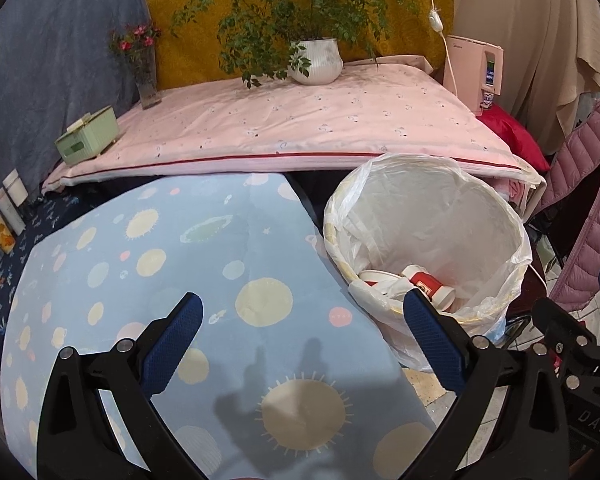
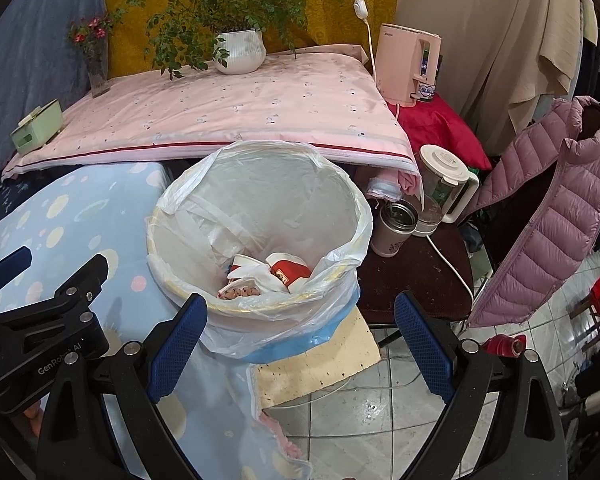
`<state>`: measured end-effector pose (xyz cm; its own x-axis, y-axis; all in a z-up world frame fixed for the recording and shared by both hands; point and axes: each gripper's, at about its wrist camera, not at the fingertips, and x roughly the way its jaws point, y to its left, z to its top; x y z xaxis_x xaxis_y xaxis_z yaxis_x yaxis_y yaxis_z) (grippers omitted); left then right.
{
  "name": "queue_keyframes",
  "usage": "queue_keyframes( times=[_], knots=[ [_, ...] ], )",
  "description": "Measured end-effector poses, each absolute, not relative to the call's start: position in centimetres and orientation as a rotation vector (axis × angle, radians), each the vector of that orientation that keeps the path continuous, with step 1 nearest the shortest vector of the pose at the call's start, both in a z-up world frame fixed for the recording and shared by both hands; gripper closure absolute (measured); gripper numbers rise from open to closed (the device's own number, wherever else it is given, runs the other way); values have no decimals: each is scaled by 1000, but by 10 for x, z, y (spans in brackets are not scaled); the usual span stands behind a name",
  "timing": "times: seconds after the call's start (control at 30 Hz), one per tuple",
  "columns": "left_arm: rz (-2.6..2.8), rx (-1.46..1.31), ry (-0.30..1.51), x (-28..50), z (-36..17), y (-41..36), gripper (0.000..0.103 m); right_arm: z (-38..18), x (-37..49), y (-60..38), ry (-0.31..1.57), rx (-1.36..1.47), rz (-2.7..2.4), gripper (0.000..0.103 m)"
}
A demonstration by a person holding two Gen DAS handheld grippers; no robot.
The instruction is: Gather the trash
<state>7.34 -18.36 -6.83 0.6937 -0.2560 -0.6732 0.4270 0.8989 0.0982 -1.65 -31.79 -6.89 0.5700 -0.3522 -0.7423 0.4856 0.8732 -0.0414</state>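
Note:
A round bin lined with a clear plastic bag (image 1: 452, 200) (image 2: 260, 184) stands beside the light blue dotted cloth (image 1: 180, 248) (image 2: 68, 216). Inside it lie a red and white paper cup (image 1: 430, 286) (image 2: 290, 270) and crumpled white wrappers (image 2: 246, 276). My left gripper (image 1: 302, 322) hovers open over the blue cloth, its right finger near the bin's front rim, nothing between the fingers. Open as well, my right gripper (image 2: 300, 326) hangs just in front of the bin, empty. The left gripper's body (image 2: 40, 320) shows at the left edge of the right wrist view.
Behind is a pink-covered table (image 1: 300, 120) (image 2: 220, 108) with a potted plant (image 1: 316, 60), a flower vase (image 1: 146, 80) and a green box (image 1: 88, 138). To the bin's right stand a steel flask (image 2: 394, 226), a kettle (image 2: 444, 188), a pink jacket (image 2: 548, 208) and tiled floor (image 2: 360, 408).

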Motion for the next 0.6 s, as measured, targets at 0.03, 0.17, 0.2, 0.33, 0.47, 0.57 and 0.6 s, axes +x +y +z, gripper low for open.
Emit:
queue_keyframes(
  times=[0.03, 0.17, 0.2, 0.33, 0.47, 0.57, 0.6],
  knots=[
    [-384, 260, 710, 73, -69, -183, 7, -69, -16, -318, 829, 173, -494, 12],
    [-382, 265, 716, 74, -70, -183, 7, -69, -16, -317, 832, 169, -493, 12],
    [-381, 267, 716, 73, -71, -183, 7, -69, -16, -317, 833, 169, -493, 12],
    [-382, 265, 715, 73, -71, -183, 7, -69, -16, -316, 832, 169, -492, 12],
    [-364, 258, 732, 77, -72, -184, 7, -69, -16, -316, 831, 168, -493, 12],
    [-370, 263, 722, 76, -71, -185, 7, -69, -16, -316, 830, 169, -491, 12],
    [-375, 265, 720, 75, -71, -186, 7, -68, -15, -316, 830, 169, -492, 12]
  ],
)
